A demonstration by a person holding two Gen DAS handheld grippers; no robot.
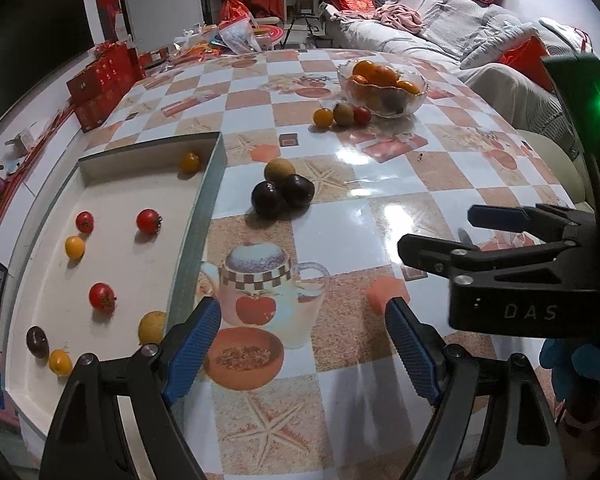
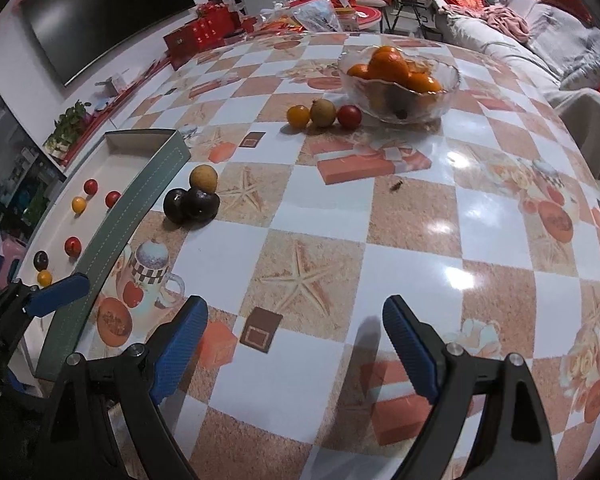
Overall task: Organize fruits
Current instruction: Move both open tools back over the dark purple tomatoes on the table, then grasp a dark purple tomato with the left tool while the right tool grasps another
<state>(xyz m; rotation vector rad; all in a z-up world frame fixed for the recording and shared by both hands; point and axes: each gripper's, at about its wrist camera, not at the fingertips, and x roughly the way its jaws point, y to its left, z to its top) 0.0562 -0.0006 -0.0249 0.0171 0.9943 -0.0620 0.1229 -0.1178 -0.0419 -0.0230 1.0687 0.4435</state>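
A shallow white tray (image 1: 216,168) (image 2: 156,168) lies at the table's left with several small red, yellow and dark fruits in it. Beside its right wall sit two dark plums (image 1: 282,196) (image 2: 192,204) and a tan fruit (image 1: 279,170) (image 2: 204,177), touching. Farther back a yellow tomato (image 1: 323,117) (image 2: 298,115), a tan fruit (image 1: 343,113) (image 2: 323,112) and a red tomato (image 1: 362,115) (image 2: 349,116) line up before a glass bowl (image 1: 418,98) (image 2: 448,96) of oranges. My left gripper (image 1: 302,344) is open and empty above the tablecloth. My right gripper (image 2: 294,344) is open and empty; it shows in the left wrist view (image 1: 436,232).
The table carries a checkered printed cloth (image 2: 380,220). Red boxes (image 1: 100,84) and bags stand at the far left edge. A sofa (image 1: 480,40) with red cushions runs along the right. A dark screen (image 2: 108,12) hangs on the left wall.
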